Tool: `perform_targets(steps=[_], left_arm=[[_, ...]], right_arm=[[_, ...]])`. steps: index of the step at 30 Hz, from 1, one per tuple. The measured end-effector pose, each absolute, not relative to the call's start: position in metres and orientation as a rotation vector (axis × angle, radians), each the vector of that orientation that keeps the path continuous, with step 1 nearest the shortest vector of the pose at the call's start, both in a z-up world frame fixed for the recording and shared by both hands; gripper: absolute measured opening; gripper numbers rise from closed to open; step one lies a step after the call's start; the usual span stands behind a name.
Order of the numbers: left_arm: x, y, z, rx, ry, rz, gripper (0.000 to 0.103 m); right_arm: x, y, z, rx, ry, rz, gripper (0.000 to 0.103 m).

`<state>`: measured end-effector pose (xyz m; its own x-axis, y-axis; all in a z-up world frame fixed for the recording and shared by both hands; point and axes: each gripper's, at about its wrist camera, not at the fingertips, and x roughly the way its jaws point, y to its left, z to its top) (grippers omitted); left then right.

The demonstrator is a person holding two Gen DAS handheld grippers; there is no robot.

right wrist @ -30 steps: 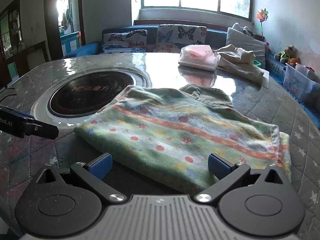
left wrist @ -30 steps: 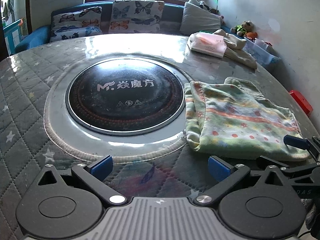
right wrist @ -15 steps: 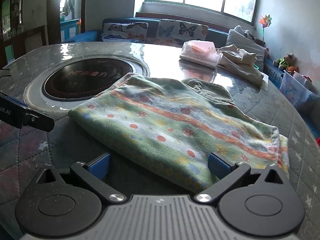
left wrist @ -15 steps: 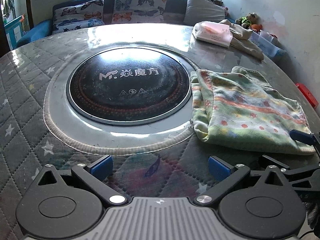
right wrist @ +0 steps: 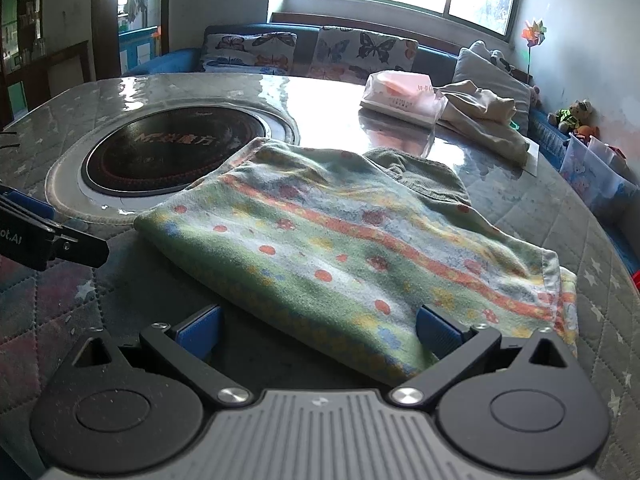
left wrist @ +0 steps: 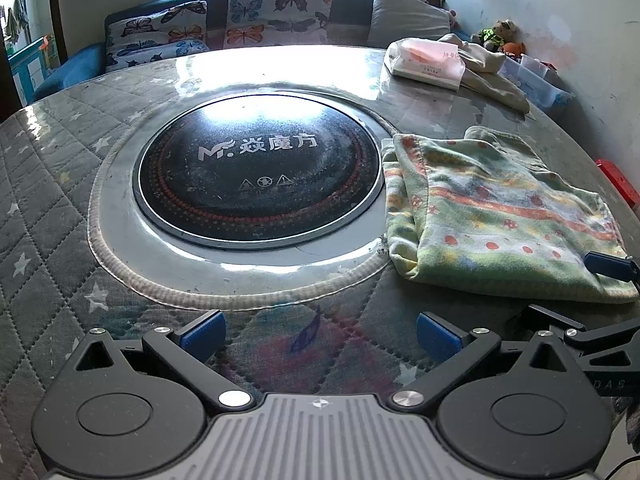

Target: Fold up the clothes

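Observation:
A folded green garment (left wrist: 500,216) (right wrist: 360,248) with orange stripes and red dots lies flat on the quilted table, right of the black hob. My left gripper (left wrist: 320,332) is open over the bare quilted cover, left of the garment's near corner, holding nothing. My right gripper (right wrist: 318,330) is open too; the garment's near edge lies between its blue pads (right wrist: 434,330), with no grip on it. In the left wrist view one right finger tip (left wrist: 608,265) rests over the garment's right corner. The left gripper's arm (right wrist: 52,240) shows at the left edge of the right wrist view.
A round black induction hob (left wrist: 258,168) is set into the table's centre. At the far side lie a pink tissue pack (left wrist: 426,64) and a beige cloth (left wrist: 488,76). A sofa with butterfly cushions (left wrist: 276,12) stands behind; a clear storage bin (right wrist: 592,168) and red object (left wrist: 620,184) sit right.
Both grippers have drawn slightly nearer and tilted over the table; the garment lies as before. Both pairs of fingers stay open.

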<state>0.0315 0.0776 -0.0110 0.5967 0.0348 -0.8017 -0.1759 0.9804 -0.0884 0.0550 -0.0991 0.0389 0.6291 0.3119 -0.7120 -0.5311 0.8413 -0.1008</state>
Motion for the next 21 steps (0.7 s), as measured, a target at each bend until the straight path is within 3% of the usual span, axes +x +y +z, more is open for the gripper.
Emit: perform_targets(steps=[21], left_arm=[[0.0287, 0.0826, -0.0101, -0.191, 0.911, 0.101, 0.103]], right_arm=[[0.0587, -0.0924, 0.0426, -0.338, 0.798, 0.464, 0.103]])
